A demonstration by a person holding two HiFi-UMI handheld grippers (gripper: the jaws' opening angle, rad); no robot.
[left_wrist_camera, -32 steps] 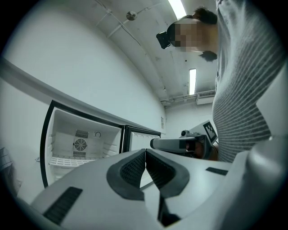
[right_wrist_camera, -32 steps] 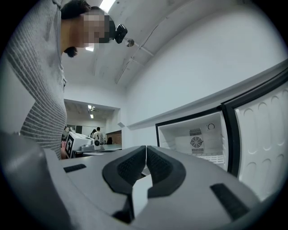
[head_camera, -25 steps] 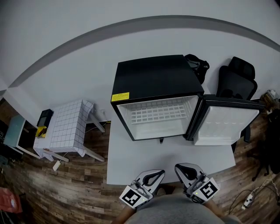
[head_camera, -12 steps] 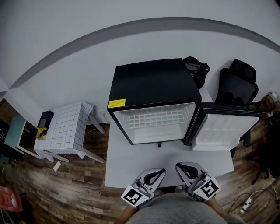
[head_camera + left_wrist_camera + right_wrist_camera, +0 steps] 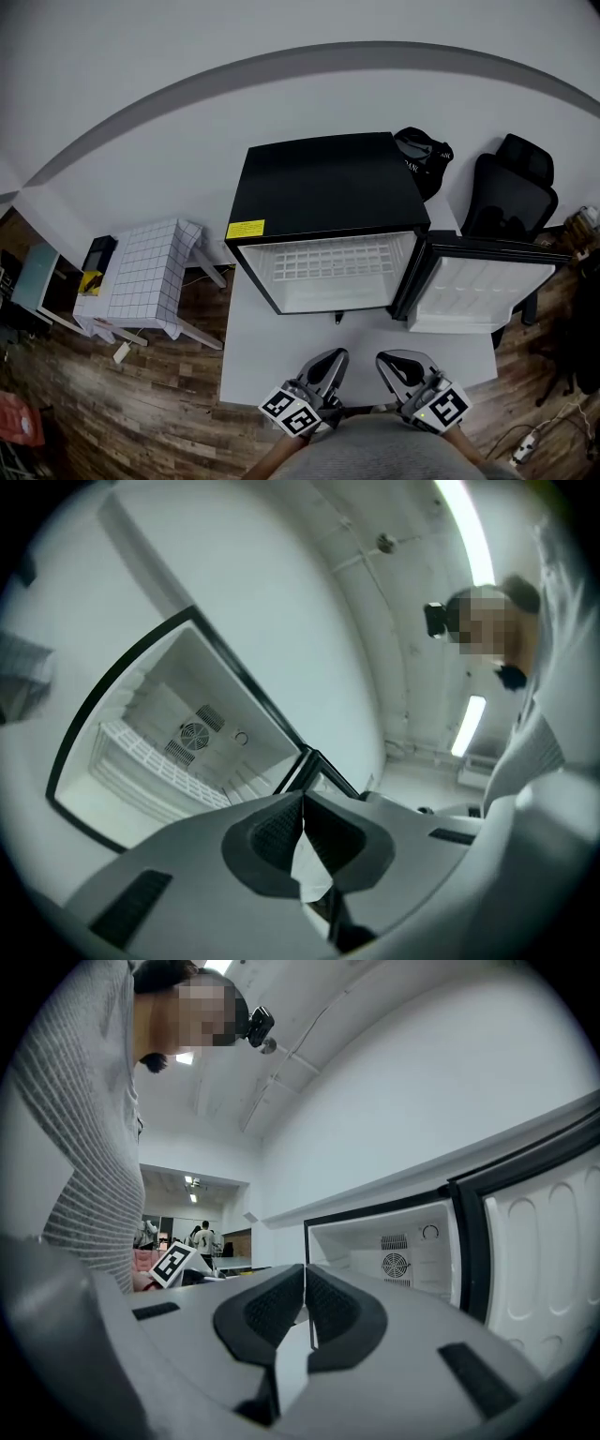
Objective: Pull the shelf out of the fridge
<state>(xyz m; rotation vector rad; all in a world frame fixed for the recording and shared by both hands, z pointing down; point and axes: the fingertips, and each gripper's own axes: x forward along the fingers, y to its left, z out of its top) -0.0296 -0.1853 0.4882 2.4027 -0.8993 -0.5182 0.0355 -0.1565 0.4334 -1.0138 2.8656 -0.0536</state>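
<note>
The black mini fridge [image 5: 328,183] stands on a white table [image 5: 272,352] with its door [image 5: 473,286] swung open to the right. Its white wire shelf [image 5: 330,262] lies flat inside, high in the compartment. Both grippers hover at the table's near edge, well short of the fridge. My left gripper [image 5: 334,357] is shut with nothing in it, as is my right gripper [image 5: 388,359]. In the left gripper view the left gripper [image 5: 302,801] points at the tilted fridge opening and shelf [image 5: 141,754]. From the right gripper [image 5: 305,1275] I see the fridge interior [image 5: 398,1255] and door [image 5: 548,1241].
A low table with a grid-pattern cloth [image 5: 141,272] stands left of the white table. A black office chair [image 5: 511,192] and a black bag [image 5: 424,155] sit behind the fridge door. Wooden floor [image 5: 112,403] surrounds the table.
My left gripper has rolled and shifted towards the right gripper, its marker cube now turned. The right gripper has barely moved. The fridge sits slightly lower and nearer in the head view.
</note>
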